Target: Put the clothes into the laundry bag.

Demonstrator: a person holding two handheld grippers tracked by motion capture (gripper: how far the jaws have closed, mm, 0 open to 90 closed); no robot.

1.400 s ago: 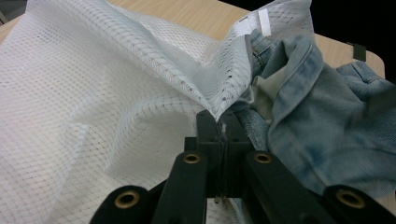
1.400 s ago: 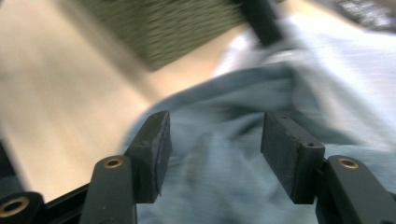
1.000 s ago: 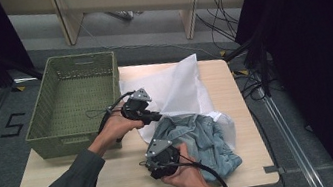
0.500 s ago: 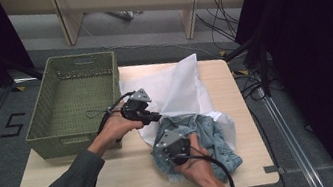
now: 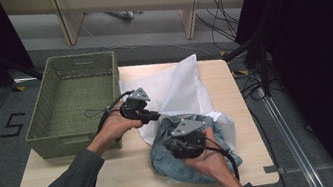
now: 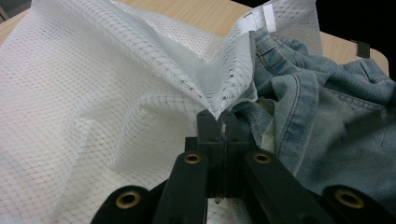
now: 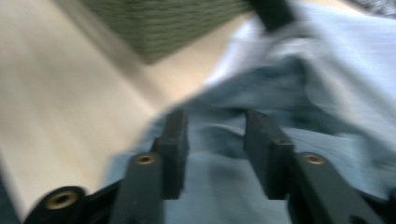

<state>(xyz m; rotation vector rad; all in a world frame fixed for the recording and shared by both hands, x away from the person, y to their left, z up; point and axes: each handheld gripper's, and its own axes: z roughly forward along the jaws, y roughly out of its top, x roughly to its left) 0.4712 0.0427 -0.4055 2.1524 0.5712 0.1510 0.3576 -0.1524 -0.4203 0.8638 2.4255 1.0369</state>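
Denim lay bunched near the desk's front edge, toward its right front corner, its far part tucked into the mouth of a white mesh bag. The right gripper sat on top of this jeans heap, held by the person's right hand coming in from the front edge. In the right gripper view, which was blurred, its two black jaws stood apart with blue cloth lying between and under them; the fingers had just been opening, and their pads did not press on the fabric.

Just beyond, nearer the desk's middle, the left gripper was held in the left hand, pointing right toward the bag's opening. In the left gripper view its fingers were pressed together, pinching the edge of the mesh bag where it met the jeans; a waistband seam lay just beside the pinch on the right.

The bag spread from there toward the far right corner of the desk, one corner peaked upward.

On the far left part of the desk stood a green woven basket, just beside the bag's left edge, overhanging the left side.
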